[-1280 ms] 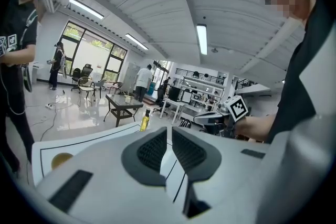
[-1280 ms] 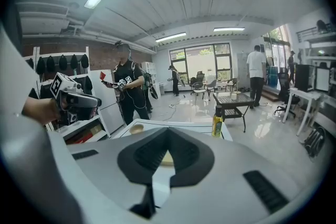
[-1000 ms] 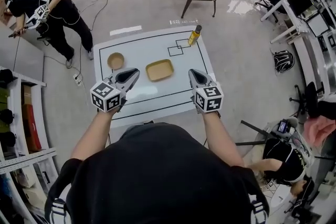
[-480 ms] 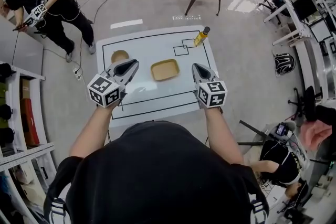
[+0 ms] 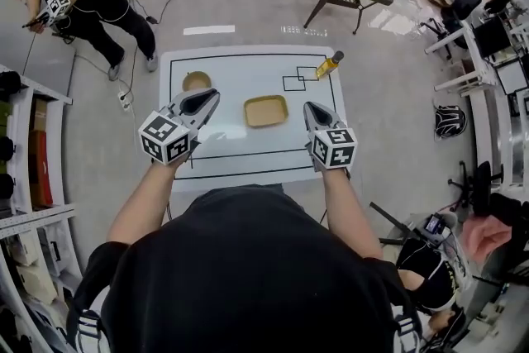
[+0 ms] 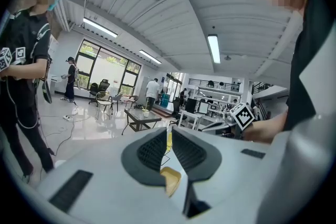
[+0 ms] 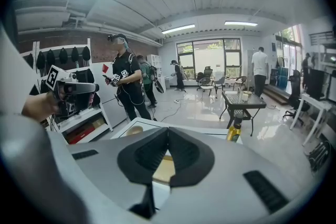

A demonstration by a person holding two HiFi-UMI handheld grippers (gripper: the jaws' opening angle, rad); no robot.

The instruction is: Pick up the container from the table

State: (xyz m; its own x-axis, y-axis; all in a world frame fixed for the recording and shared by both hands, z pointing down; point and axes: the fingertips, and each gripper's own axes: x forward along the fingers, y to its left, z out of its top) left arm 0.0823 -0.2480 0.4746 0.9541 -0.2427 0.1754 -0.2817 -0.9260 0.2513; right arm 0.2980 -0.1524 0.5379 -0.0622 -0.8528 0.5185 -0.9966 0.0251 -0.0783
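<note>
A glossy grey floor carries a white table marked with black lines. The tan container lies mid-table, between and apart from the left gripper and right gripper, each with its jaws pressed together on nothing. A bowl and a bottle stand farther back. In both gripper views the jaws hide all but a sliver of the container.

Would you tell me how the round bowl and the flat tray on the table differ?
The bowl is round; the tray is rectangular. The bowl looks smaller than the tray. The bowl sits near the table's left edge, the tray mid-table. Both are tan and open-topped.
</note>
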